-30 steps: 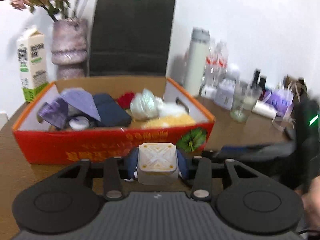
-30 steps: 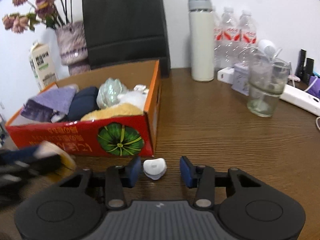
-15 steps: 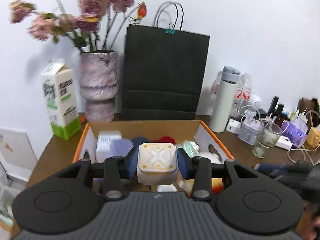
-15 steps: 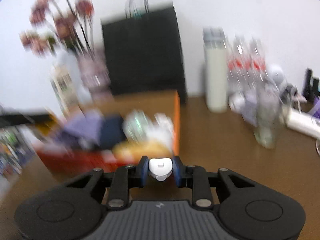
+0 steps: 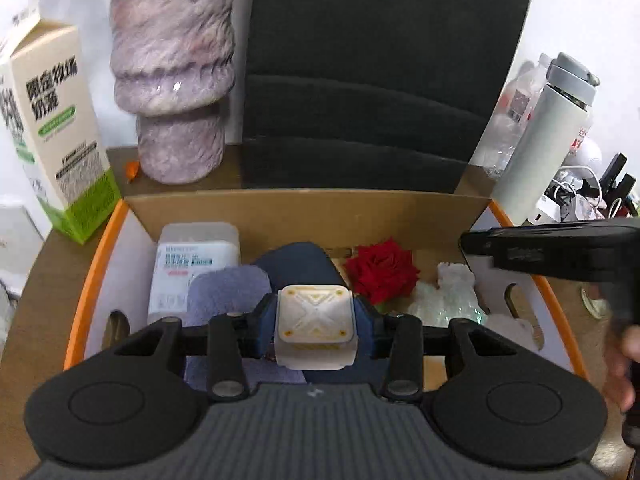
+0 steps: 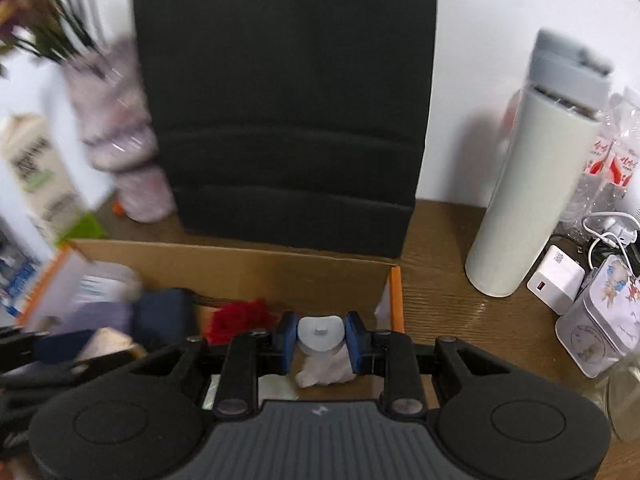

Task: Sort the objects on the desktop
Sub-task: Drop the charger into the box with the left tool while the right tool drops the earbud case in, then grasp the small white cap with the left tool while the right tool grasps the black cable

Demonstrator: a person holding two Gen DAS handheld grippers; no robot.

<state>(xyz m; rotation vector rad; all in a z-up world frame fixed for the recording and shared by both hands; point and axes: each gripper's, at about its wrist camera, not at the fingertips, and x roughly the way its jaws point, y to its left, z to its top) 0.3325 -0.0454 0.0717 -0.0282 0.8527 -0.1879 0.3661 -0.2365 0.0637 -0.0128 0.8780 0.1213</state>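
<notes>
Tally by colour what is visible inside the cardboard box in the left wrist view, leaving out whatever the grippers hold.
White: 2, tissue pack, crumpled white wrap
Purple: 1, purple cloth
Navy: 1, navy pouch
Red: 1, red rose
Pale green: 1, bubble wrap
Total: 6

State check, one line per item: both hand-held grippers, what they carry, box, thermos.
left hand-held gripper: shut on white cube
white cube: held over box
right hand-held gripper: shut on small white piece
small white piece: held over box
cardboard box: open, part-filled
thermos: upright, lid on
</notes>
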